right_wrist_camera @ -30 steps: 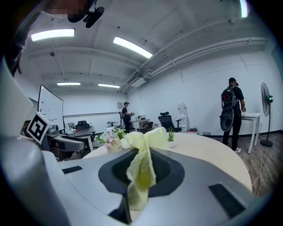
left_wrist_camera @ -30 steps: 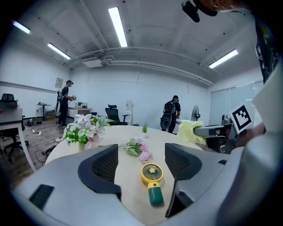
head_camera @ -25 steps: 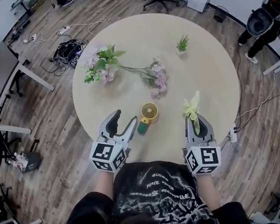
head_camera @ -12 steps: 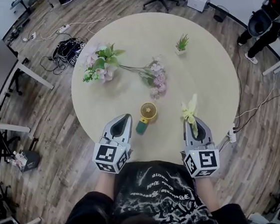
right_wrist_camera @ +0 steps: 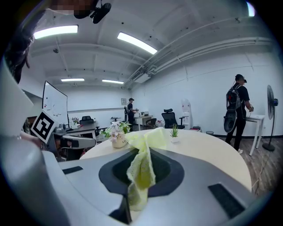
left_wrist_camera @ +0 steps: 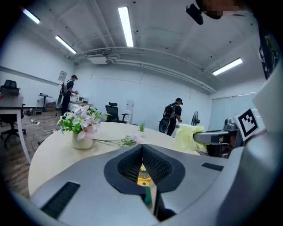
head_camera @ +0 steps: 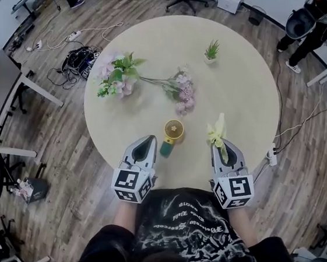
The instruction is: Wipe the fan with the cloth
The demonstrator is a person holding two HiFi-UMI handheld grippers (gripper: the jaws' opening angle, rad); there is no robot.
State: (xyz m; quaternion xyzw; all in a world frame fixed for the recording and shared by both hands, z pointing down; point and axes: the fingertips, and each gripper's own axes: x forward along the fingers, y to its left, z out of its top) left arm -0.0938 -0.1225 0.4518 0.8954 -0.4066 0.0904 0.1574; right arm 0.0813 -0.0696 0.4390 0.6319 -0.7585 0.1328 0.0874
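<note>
Right gripper view: cloth (right_wrist_camera: pixel 140 173) pinched between the closed fingers (right_wrist_camera: pixel 201 178).

Black shirt (head_camera: pixel 190 227), grey left gripper (head_camera: pixel 148 137), right gripper (head_camera: pixel 219 144)

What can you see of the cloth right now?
The cloth is pale yellow, thin and soft-looking, with a fine dotted weave, and it is crumpled rather than folded. The right gripper is shut on it: one fold runs down between the jaws and a loose bunch sticks out past their tips. It is held over the table, to the right of the fan and apart from it. Whether it brushes the tabletop I cannot tell.
</note>
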